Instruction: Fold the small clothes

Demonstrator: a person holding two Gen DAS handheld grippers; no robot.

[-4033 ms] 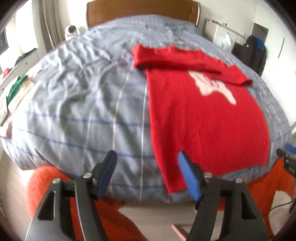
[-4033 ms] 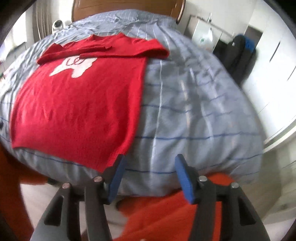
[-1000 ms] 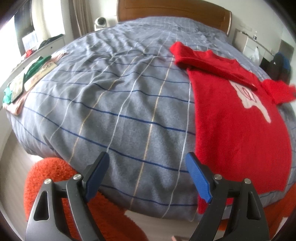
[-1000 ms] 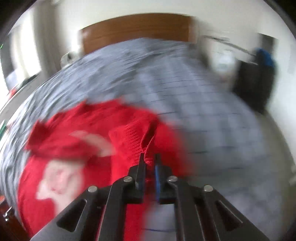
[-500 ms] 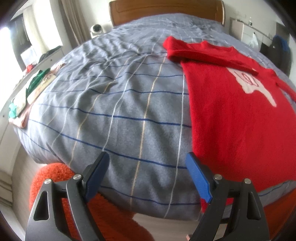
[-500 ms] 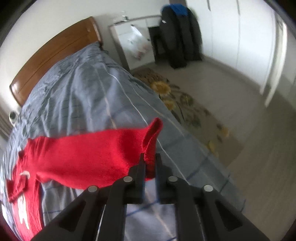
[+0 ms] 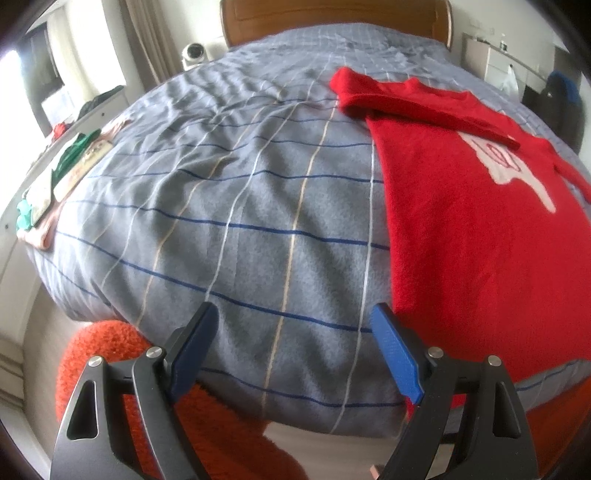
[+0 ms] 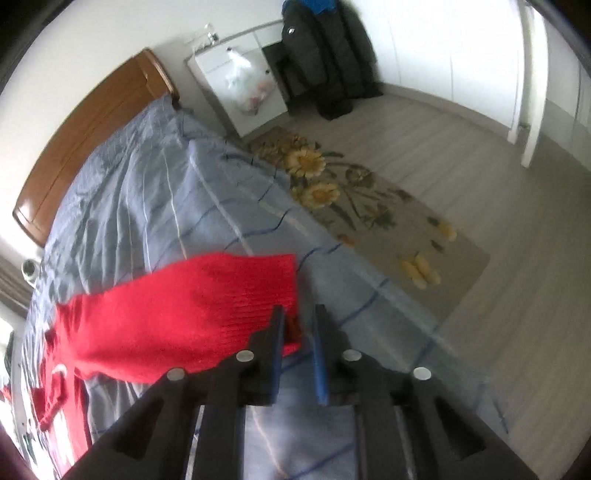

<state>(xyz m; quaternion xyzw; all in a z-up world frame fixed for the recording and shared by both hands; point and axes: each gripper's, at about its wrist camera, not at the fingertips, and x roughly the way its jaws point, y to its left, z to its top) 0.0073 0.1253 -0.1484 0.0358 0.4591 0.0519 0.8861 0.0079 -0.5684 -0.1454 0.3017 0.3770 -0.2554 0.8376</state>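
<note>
A red knit sweater [image 7: 476,229] with a white motif lies flat on the grey checked bed [image 7: 240,206], one sleeve folded across its top. My left gripper [image 7: 295,350] is open and empty at the bed's near edge, just left of the sweater's hem. In the right wrist view the other sleeve [image 8: 192,317] lies stretched out toward the bed's side edge. My right gripper [image 8: 299,343] has its jaws parted a little around the cuff, which lies slack between them on the bed.
An orange shaggy rug [image 7: 110,354] lies below the bed's foot. A wooden headboard [image 7: 332,14] is at the far end. A floral mat [image 8: 369,214], a white cabinet [image 8: 240,85] and hanging dark coats [image 8: 325,55] stand beside the bed.
My right gripper pulled the sleeve out to the bed's side, laid it down and parted its jaws off the cuff. The left gripper stayed open near the hem.
</note>
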